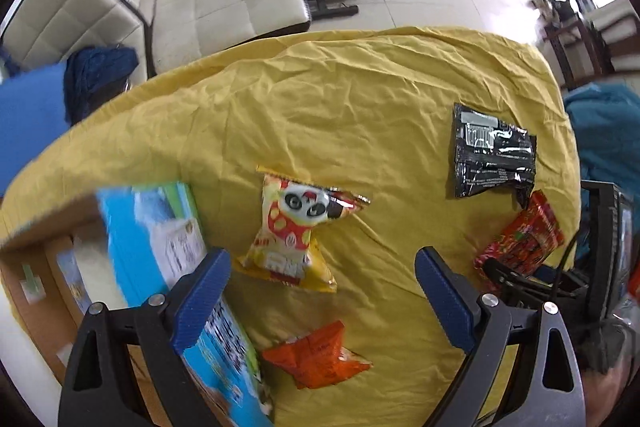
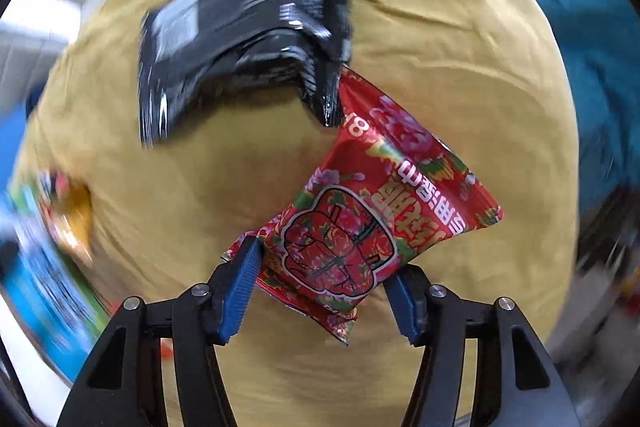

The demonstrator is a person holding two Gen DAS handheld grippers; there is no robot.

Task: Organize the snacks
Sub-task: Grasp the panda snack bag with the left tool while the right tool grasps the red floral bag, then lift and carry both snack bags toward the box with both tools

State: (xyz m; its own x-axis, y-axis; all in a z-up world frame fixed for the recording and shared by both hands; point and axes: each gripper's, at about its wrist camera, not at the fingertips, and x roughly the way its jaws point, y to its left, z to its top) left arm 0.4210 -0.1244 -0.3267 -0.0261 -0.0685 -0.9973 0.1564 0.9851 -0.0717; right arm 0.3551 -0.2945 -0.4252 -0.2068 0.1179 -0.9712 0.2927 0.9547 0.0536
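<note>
- Far left in the left wrist view, a cardboard box (image 1: pixel 24 247) stands open at the edge of the yellow cloth (image 1: pixel 320 99), with a blue-and-green carton (image 1: pixel 160 239) leaning in it or against its wall; which of the two I cannot tell
- The left gripper (image 1: pixel 322 287) hangs over the cloth with its jaws spread wide and nothing between them; its left finger sits in front of the carton
- Just ahead of it lies a yellow panda packet (image 1: pixel 292 227), and nearer the camera an orange packet (image 1: pixel 320 359), both flat on the cloth and apart from each other
- Farther right, a black packet (image 1: pixel 492 155) lies near the cloth's right edge, its corner touching or overlapping the red packet (image 1: pixel 524 239)
- The right gripper (image 2: pixel 324 291) has its blue pads (image 2: pixel 236 291) on either side of the red packet's lower end, jaws partly closed; the left pad touches the wrapper, the right looks just at it, so a firm hold seems likely but not certain
- The step in hand looks like picking up the red packet, probably bound for the box
- Next calls for closing fully, lifting clear of the black packet without dragging it, then carrying leftward across the cloth
</note>
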